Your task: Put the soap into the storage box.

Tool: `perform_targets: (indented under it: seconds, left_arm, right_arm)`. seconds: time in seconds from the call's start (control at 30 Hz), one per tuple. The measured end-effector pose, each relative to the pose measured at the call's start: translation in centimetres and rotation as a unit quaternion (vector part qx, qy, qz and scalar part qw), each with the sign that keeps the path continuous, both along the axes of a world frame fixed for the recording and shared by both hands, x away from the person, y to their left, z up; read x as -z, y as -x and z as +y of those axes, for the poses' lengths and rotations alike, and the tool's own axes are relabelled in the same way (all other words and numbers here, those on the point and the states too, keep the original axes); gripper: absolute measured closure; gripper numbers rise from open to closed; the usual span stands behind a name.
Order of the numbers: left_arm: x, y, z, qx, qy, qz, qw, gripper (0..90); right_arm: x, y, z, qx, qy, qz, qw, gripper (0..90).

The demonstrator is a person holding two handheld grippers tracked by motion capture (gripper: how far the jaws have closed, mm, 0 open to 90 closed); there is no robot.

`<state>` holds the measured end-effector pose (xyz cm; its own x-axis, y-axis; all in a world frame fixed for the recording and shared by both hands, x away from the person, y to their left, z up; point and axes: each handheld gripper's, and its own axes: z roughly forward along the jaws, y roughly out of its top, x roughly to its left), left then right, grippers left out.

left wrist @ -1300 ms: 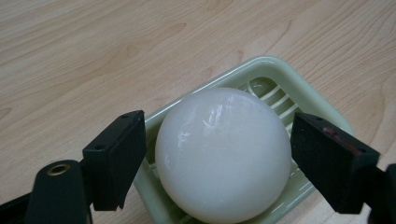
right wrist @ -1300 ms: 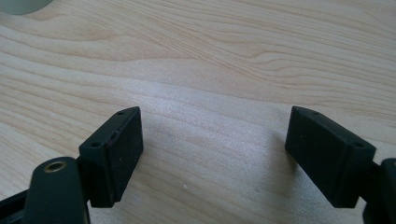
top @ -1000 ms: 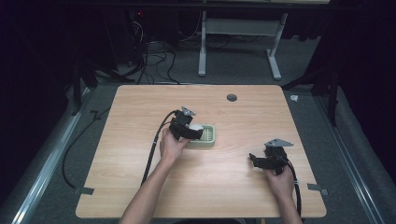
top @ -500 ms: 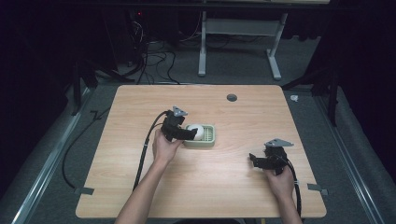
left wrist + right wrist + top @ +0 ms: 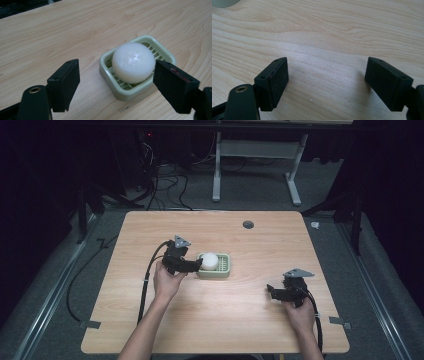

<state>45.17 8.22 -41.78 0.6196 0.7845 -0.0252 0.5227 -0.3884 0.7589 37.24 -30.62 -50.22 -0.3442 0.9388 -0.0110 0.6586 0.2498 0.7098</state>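
A: Soap position?
B: White soap bar (image 5: 133,65) sits in the green soap dish (image 5: 108,72), mid-table (image 5: 210,320).
A: Left gripper?
B: Left gripper (image 5: 116,83) just short of dish, jaws spread wide, nothing grasped.
A: Right?
B: Right gripper (image 5: 325,82) well apart, jaws spread over bare wood.

The soap (image 5: 133,65) hides much of the dish's (image 5: 110,75) slatted floor beneath it.
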Motion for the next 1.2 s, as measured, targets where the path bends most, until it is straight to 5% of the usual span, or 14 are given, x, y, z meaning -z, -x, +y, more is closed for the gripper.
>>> perform_targets:
  seconds: [0.6,1.2]
  left_arm:
    - [-0.8,1.6,2.0,-0.011,0.004,-0.012,0.9999,22.2]
    - [-0.4,4.2,4.6,-0.023,0.012,-0.002,0.9997,22.0]
  right_arm:
    - [0.0,0.0,0.0,0.0,-0.001,0.0,1.0,19.9]
    - [0.0,0.0,0.0,0.0,-0.001,0.001,1.0,19.8]
